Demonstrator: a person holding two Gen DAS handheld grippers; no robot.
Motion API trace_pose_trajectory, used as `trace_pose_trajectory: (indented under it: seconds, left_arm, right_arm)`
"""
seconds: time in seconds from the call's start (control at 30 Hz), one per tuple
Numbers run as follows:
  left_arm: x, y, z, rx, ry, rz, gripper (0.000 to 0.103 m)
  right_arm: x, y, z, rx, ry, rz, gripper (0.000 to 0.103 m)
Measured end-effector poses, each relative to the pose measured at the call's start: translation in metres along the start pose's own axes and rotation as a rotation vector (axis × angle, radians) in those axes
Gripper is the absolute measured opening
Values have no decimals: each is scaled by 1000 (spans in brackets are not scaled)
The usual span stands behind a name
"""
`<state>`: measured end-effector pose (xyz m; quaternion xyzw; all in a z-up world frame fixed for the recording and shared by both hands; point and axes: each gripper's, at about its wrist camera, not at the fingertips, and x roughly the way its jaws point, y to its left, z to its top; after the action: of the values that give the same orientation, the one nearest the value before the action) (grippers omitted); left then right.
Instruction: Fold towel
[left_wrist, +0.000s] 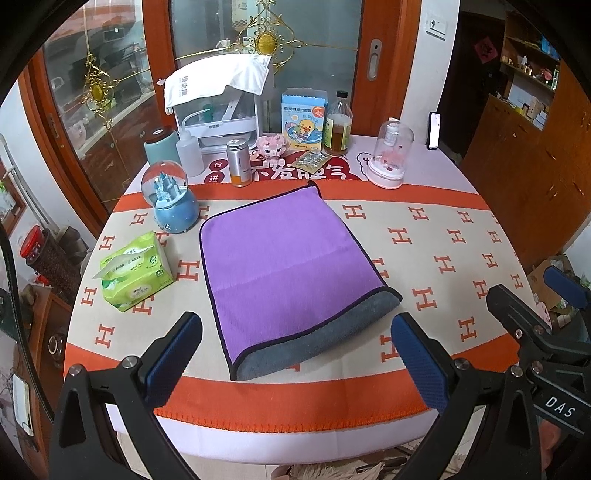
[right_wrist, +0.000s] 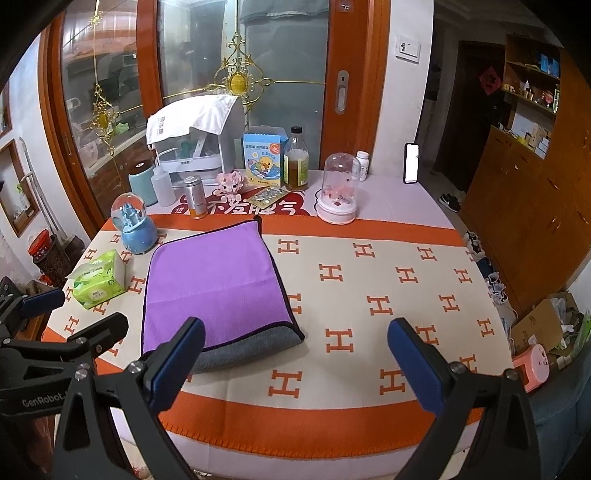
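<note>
A purple towel (left_wrist: 280, 266) with a grey underside lies folded flat on the orange and cream tablecloth (left_wrist: 443, 251); its grey lower layer shows along the near edge. It also shows in the right wrist view (right_wrist: 218, 284). My left gripper (left_wrist: 295, 350) is open and empty, held above the table's near edge just short of the towel. My right gripper (right_wrist: 295, 354) is open and empty, to the right of the towel's near corner. The right gripper also shows at the right edge of the left wrist view (left_wrist: 532, 295).
A green tissue pack (left_wrist: 136, 271) and a blue snow globe (left_wrist: 171, 201) sit left of the towel. Bottles, a duck box (left_wrist: 303, 120), a white appliance (left_wrist: 221, 107) and a glass dome (left_wrist: 390, 153) line the table's back. A phone (left_wrist: 434, 130) stands at the back right.
</note>
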<state>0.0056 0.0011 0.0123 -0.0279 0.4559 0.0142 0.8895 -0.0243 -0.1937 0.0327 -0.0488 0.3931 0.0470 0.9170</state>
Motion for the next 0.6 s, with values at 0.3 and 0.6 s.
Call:
trace_pose_trajectory:
  seconds: [0.3, 0.6]
  left_arm:
    - [4, 0, 0, -15, 12, 8, 102]
    - [8, 1, -1, -17, 21, 9, 102]
  right_arm:
    - [3, 1, 3, -19, 1, 13, 100]
    - [6, 2, 3, -46, 6, 38, 100]
